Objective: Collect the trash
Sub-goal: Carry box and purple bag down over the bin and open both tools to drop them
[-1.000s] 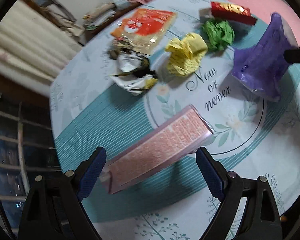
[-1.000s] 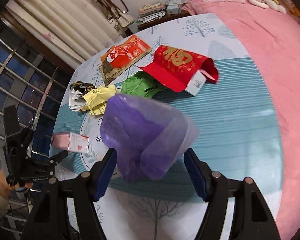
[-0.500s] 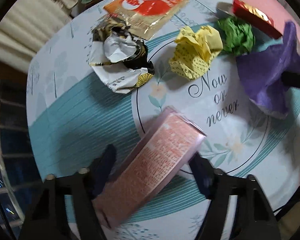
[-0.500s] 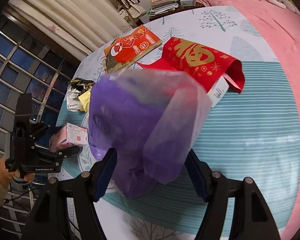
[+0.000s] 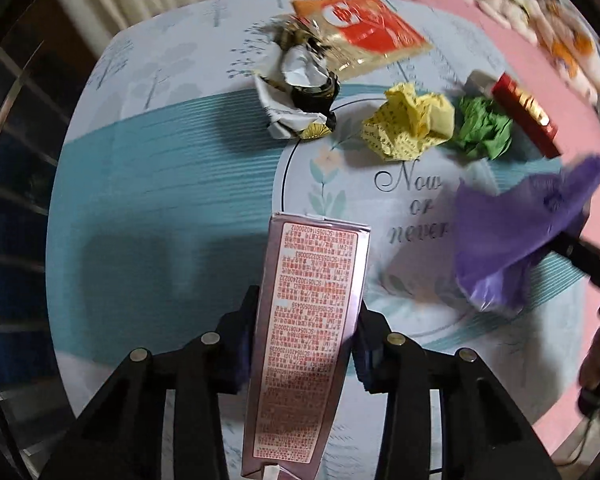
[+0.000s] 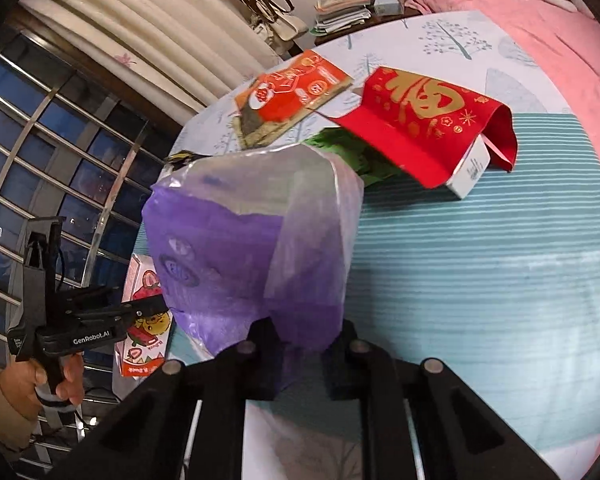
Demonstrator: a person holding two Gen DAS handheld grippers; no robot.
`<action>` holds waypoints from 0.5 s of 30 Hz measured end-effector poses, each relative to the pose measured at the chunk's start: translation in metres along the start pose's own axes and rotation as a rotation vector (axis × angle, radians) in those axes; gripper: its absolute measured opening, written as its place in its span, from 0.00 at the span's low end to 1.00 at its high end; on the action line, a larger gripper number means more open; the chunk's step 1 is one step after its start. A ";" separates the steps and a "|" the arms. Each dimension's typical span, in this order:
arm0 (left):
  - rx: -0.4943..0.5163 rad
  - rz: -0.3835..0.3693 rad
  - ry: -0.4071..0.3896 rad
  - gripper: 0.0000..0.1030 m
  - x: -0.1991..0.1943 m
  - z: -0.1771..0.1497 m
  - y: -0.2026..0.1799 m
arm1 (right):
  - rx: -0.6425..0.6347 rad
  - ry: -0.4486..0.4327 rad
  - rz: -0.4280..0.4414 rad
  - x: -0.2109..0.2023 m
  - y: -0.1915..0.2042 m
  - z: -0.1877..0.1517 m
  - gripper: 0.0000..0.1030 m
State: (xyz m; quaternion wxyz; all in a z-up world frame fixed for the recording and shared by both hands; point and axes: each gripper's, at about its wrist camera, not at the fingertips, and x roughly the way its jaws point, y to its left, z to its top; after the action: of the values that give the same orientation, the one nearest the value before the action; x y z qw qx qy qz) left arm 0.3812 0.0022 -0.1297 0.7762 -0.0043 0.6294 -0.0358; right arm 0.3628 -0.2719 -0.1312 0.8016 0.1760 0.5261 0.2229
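The left gripper [image 5: 304, 340] has its jaws closing on a long pink carton with red fine print [image 5: 308, 328], which sits lengthwise between the pads, touching both. The right gripper [image 6: 302, 354] has its jaws closing on the gathered edge of a translucent purple plastic bag [image 6: 252, 256], which billows up in front of its camera and hides much of the near table.

On the round table with a pale blue and teal printed cloth [image 5: 172, 184], the remaining trash lies in a far arc:
- a crumpled white, black and gold wrapper [image 5: 300, 100], far left;
- a flat orange and red foil packet [image 5: 360, 36], just behind it and touching;
- a crumpled yellow printed paper ball [image 5: 410, 124], centre;
- a crumpled green paper ball [image 5: 484, 130], just right of the yellow one;
- an open red cardboard box with gold lettering [image 6: 428, 124], far right, partly overlying the green ball.

The bag hangs at the right, near the words printed on the cloth. A pink bedspread [image 6: 560, 32] borders the table on the right; a barred window [image 6: 40, 128] stands to the left. A hand [image 6: 56, 380] grips the left tool's handle.
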 end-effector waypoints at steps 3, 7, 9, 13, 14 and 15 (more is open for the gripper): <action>-0.052 -0.044 -0.033 0.38 -0.018 -0.015 0.001 | -0.012 -0.020 -0.017 -0.014 0.013 -0.011 0.13; -0.090 -0.096 -0.098 0.37 -0.049 -0.041 0.000 | -0.023 -0.057 -0.052 -0.035 0.035 -0.032 0.13; -0.099 -0.117 -0.121 0.38 -0.063 -0.054 0.004 | -0.019 -0.073 -0.069 -0.047 0.047 -0.045 0.13; -0.109 -0.153 -0.157 0.38 -0.092 -0.086 0.009 | -0.024 -0.117 -0.115 -0.070 0.076 -0.075 0.13; -0.109 -0.161 -0.168 0.38 -0.100 -0.096 0.010 | -0.030 -0.130 -0.130 -0.077 0.086 -0.085 0.13; -0.106 -0.164 -0.179 0.38 -0.106 -0.104 0.012 | -0.037 -0.139 -0.142 -0.082 0.093 -0.091 0.13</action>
State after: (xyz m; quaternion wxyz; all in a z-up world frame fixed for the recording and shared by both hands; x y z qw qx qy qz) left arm 0.2587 0.0244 -0.0483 0.8225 -0.0998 0.5561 -0.0654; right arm 0.2339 -0.2342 -0.0555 0.8529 0.1385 0.4765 0.1621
